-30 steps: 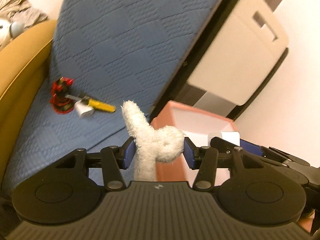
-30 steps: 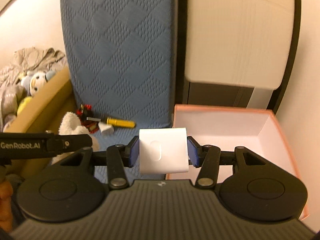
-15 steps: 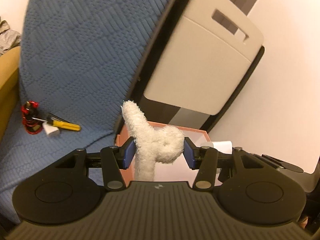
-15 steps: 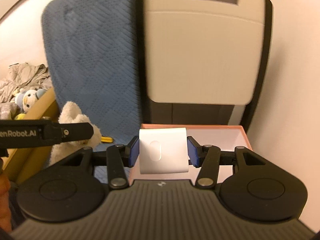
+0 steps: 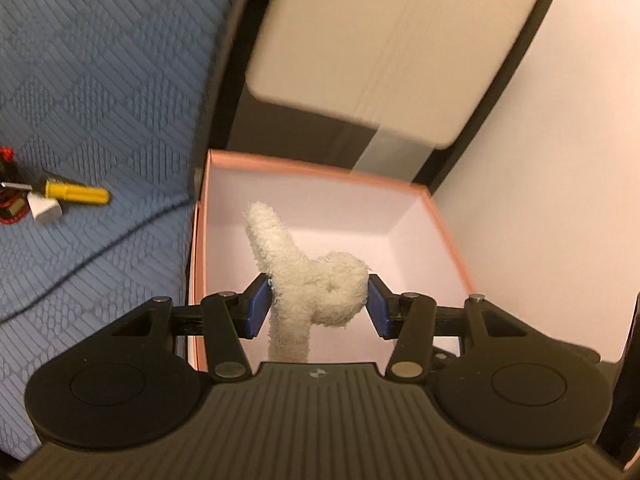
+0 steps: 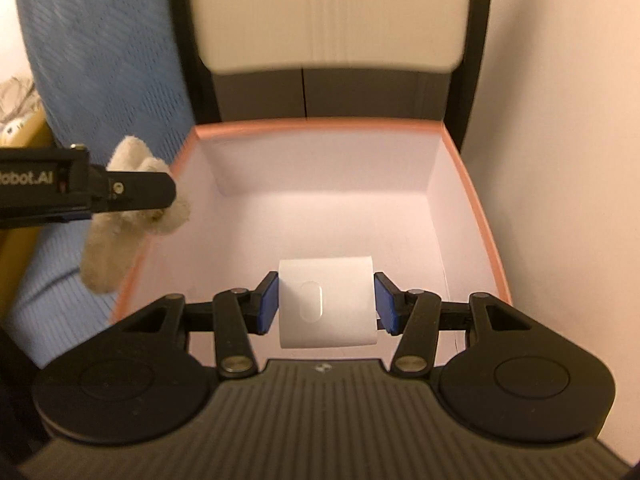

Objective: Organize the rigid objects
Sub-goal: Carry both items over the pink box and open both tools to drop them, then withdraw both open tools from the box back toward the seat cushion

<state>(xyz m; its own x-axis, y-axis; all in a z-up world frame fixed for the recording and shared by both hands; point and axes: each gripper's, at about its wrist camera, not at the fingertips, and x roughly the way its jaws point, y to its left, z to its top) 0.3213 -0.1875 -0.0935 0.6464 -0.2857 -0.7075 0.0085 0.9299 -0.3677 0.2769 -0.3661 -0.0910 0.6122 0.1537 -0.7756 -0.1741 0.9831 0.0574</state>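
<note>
My left gripper [image 5: 318, 304] is shut on a white plush toy [image 5: 308, 276] and holds it over the open pink box [image 5: 320, 168]. The same toy [image 6: 120, 216] and left gripper show at the box's left rim in the right wrist view. My right gripper [image 6: 326, 304] is shut on a white rectangular box-shaped object [image 6: 326, 304] above the inside of the pink box [image 6: 472, 200]. The pink box looks empty inside.
A blue quilted mattress [image 5: 100, 80] lies left of the box, with a yellow-handled screwdriver [image 5: 76, 194], a small white block [image 5: 44, 212] and a red item [image 5: 8, 184] on it. A beige and black case [image 5: 380, 48] stands behind the box. A wall is on the right.
Both grippers have moved right and forward with their loads, from over the blue mattress to above the pink box. The box now fills both views.
</note>
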